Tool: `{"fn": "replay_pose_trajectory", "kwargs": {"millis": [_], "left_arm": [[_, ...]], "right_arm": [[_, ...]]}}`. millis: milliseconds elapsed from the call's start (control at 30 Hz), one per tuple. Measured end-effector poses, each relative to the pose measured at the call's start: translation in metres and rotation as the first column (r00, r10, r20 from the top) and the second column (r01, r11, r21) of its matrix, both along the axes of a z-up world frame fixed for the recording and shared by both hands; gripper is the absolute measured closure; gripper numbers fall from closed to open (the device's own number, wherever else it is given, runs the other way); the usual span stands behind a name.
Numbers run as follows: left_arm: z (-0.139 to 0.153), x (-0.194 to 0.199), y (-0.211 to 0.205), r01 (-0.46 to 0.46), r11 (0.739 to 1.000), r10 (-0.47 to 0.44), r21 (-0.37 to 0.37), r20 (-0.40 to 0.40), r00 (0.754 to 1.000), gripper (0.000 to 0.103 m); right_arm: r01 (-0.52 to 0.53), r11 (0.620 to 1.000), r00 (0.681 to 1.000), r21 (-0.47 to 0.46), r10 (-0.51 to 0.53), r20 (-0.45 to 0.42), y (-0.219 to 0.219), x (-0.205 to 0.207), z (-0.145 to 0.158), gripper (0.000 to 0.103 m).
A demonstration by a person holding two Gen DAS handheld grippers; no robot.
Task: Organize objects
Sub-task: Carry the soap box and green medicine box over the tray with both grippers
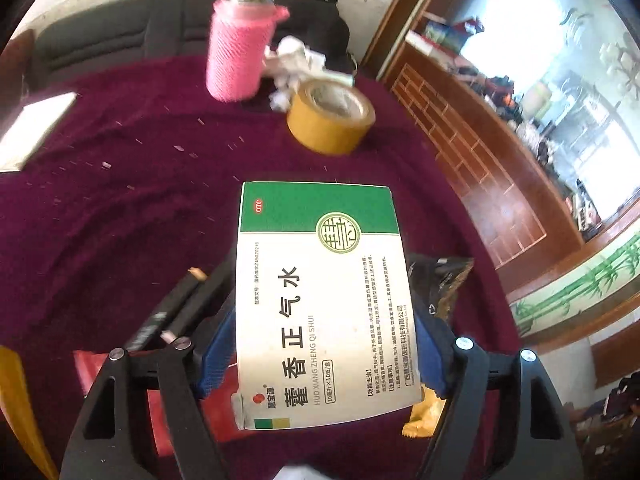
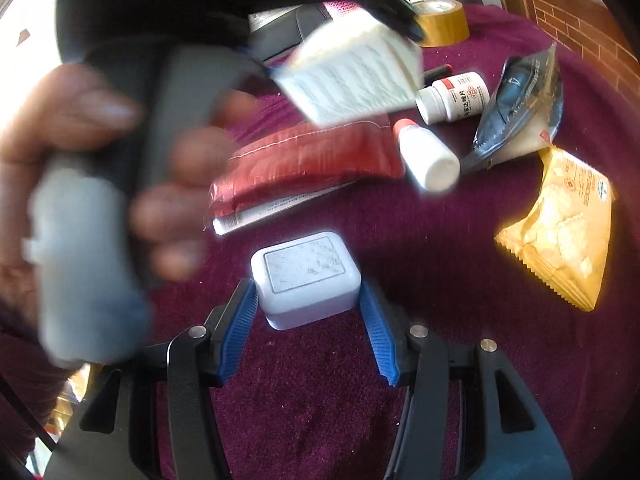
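My left gripper (image 1: 322, 308) is shut on a green-and-white medicine box (image 1: 320, 304), one blue pad against each long side, and holds it over the maroon cloth (image 1: 120, 220). In the right wrist view the same box (image 2: 352, 76) shows blurred at the top, carried by a black gripper in a person's hand (image 2: 60, 128). My right gripper (image 2: 306, 286) is shut on a small pale rounded case (image 2: 306, 276), whose sides sit against the blue fingertips (image 2: 244, 308).
A pink-sleeved bottle (image 1: 236, 52), crumpled tissue (image 1: 296, 64) and a yellow tape roll (image 1: 330, 120) stand at the back. Ahead of the right gripper lie a red packet (image 2: 312, 156), two white bottles (image 2: 456, 98) (image 2: 428, 160), a dark foil pouch (image 2: 516, 108) and a yellow snack bag (image 2: 560, 228).
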State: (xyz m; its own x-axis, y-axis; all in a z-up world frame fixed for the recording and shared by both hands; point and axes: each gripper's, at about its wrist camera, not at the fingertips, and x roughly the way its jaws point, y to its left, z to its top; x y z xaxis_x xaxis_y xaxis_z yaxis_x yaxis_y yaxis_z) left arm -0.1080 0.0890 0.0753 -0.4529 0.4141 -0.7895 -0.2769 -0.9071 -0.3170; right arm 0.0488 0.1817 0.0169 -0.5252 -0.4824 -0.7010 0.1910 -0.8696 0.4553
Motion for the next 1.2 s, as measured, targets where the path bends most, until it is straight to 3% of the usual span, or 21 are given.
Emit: {"fn": "replay_pose_trajectory", "kwargs": {"millis": [233,433,533,633,833,1033,1100,1200], "left_arm": [[0.063,0.081,-0.104,-0.074,0.996,0.080,0.049,-0.151,0.985,0.032],[0.077,0.157,-0.207,-0.184,0.983,0.185,0.025,-0.206,0.961,0.032],[0.071,0.190,-0.257,-0.252,0.968,0.242,-0.016,-0.218,0.945,0.032],[0.058,0.212,-0.301,-0.324,0.944,0.306,-0.066,-0.198,0.931,0.032],[0.020,0.232,-0.373,-0.431,0.895,0.420,-0.118,-0.108,0.901,0.032],[-0.025,0.213,-0.384,-0.432,0.890,0.436,-0.148,-0.002,0.900,0.032],[-0.039,0.206,-0.391,-0.422,0.896,0.432,-0.137,0.050,0.900,0.032],[-0.038,0.198,-0.393,-0.413,0.897,0.424,-0.160,0.044,0.904,0.038]], "right_arm": [[0.000,1.000,1.000,0.008,0.000,-0.008,0.001,0.000,0.001,0.051],[0.016,0.998,0.999,0.061,-0.013,-0.044,-0.016,-0.009,-0.002,0.053],[0.014,0.997,0.998,0.081,-0.010,-0.055,-0.020,-0.007,0.000,0.053],[0.010,0.999,0.999,0.033,-0.008,-0.031,-0.020,0.000,0.009,0.053],[-0.100,0.995,0.991,0.004,0.100,-0.086,-0.068,0.021,0.060,0.053],[-0.275,0.959,0.961,-0.072,0.272,-0.048,-0.158,0.018,0.081,0.052],[-0.311,0.948,0.951,-0.069,0.310,-0.020,-0.190,0.014,0.077,0.052],[-0.350,0.932,0.933,-0.095,0.356,0.058,-0.236,0.002,0.060,0.052]]}}
